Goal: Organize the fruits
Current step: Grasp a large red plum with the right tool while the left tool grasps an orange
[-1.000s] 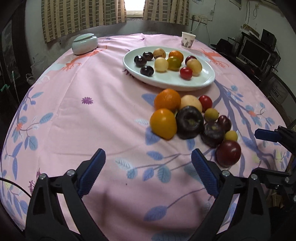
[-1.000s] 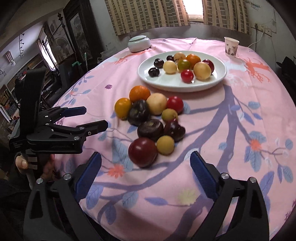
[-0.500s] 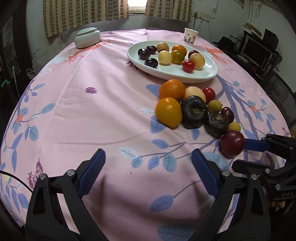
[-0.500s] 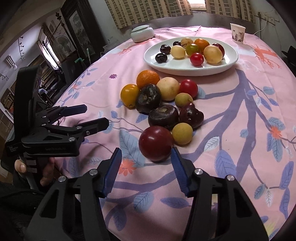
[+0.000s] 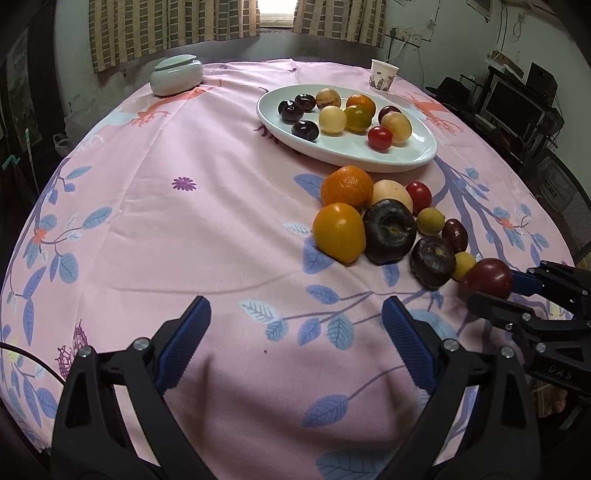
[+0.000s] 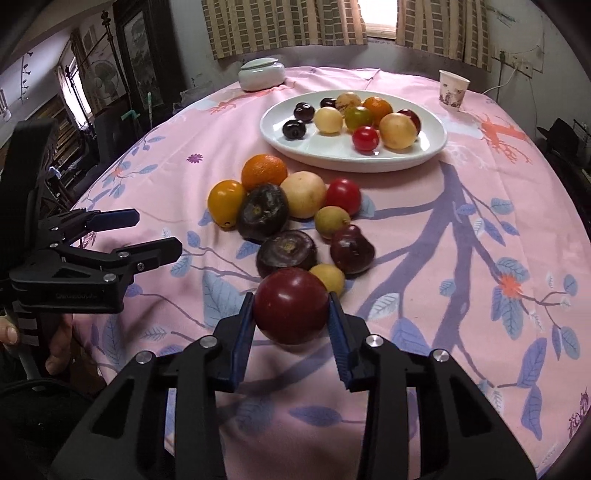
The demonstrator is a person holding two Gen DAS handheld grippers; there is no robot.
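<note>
Right gripper (image 6: 291, 314) closing its fingers on a dark red plum (image 6: 291, 305) at the fruit pile's six o'clock edge on the pink surface (image 6: 461, 229), white plate (image 6: 424, 147) of fruit at twelve o'clock, left gripper (image 5: 295, 336) spread wide, grasping nothing.

Counter (image 6: 480, 229) was covered with a pink cloth printed with blue leaves, purple branches and orange flowers. A pale green lidded jar (image 5: 176, 75) sat near the far left edge and a patterned paper cup (image 6: 453, 89) stood near the far right edge, well apart from each other. Behind the counter hung checked tan curtains (image 6: 284, 26) around a bright window, a dark monitor (image 5: 515, 107) stood on a shelf at right in the left wrist view, dark wooden furniture at left in the right wrist view.
</note>
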